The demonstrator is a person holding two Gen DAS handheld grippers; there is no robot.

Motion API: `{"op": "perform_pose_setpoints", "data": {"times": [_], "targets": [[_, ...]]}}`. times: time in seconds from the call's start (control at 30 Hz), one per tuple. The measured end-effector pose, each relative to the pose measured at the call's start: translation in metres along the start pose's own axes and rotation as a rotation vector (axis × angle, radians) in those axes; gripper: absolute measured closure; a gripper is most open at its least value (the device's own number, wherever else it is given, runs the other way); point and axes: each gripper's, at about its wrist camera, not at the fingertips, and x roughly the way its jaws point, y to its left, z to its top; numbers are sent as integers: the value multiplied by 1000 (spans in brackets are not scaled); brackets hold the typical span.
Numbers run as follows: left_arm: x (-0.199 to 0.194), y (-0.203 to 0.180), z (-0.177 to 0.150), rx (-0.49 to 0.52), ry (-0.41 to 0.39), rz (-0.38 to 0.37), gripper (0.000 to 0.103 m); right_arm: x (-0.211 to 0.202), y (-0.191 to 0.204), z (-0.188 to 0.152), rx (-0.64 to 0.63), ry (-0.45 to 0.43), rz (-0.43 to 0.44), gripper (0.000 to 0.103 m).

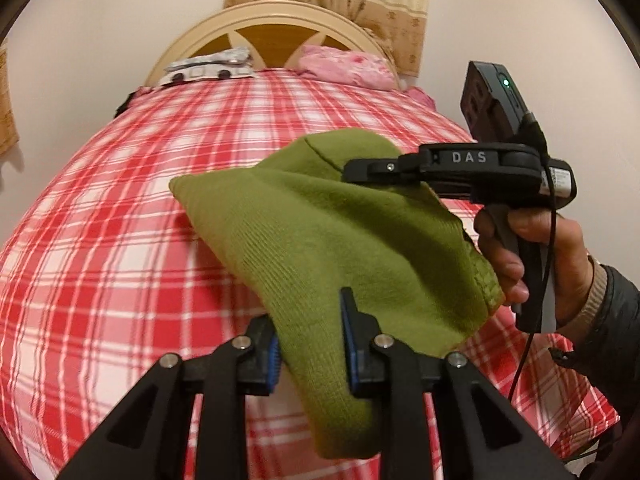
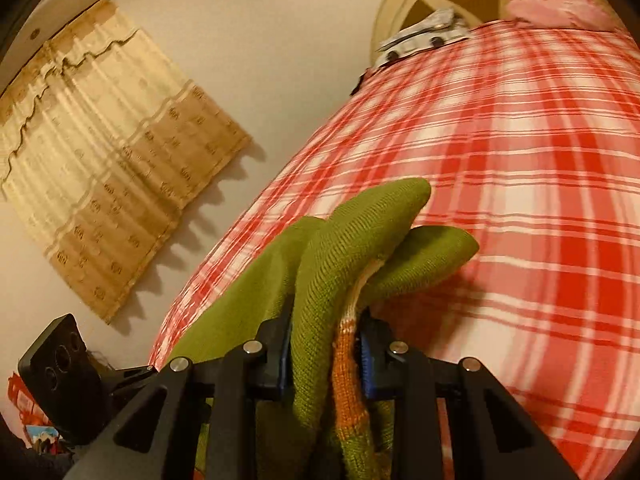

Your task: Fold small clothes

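A small green knitted garment (image 1: 320, 240) hangs stretched in the air above the bed, held by both grippers. My left gripper (image 1: 310, 344) is shut on its near lower edge, blue pads pressing the knit. In the left wrist view the right gripper (image 1: 360, 172) comes in from the right, held by a hand (image 1: 532, 256), and clamps the garment's far upper edge. The right wrist view shows the right gripper (image 2: 326, 356) shut on bunched green knit (image 2: 320, 280) with an orange and white striped band (image 2: 350, 344) inside the fold.
A bed with a red and white checked cover (image 1: 120, 240) fills the view below. At its far end are a cream headboard (image 1: 276, 20), a pink pillow (image 1: 344, 66) and a grey patterned pillow (image 1: 208, 68). A beige curtain (image 2: 104, 152) hangs on the wall.
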Motion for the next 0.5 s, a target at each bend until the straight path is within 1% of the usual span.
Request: {"op": "perform_pose_setpoints", "data": {"times": [0.2, 0.5], "targets": [[-19, 32, -15, -46, -16, 28, 78, 30, 30, -5, -27, 36, 26, 76], [-44, 64, -40, -100, -37, 69, 78, 66, 70, -14, -62, 73, 68, 76]]}}
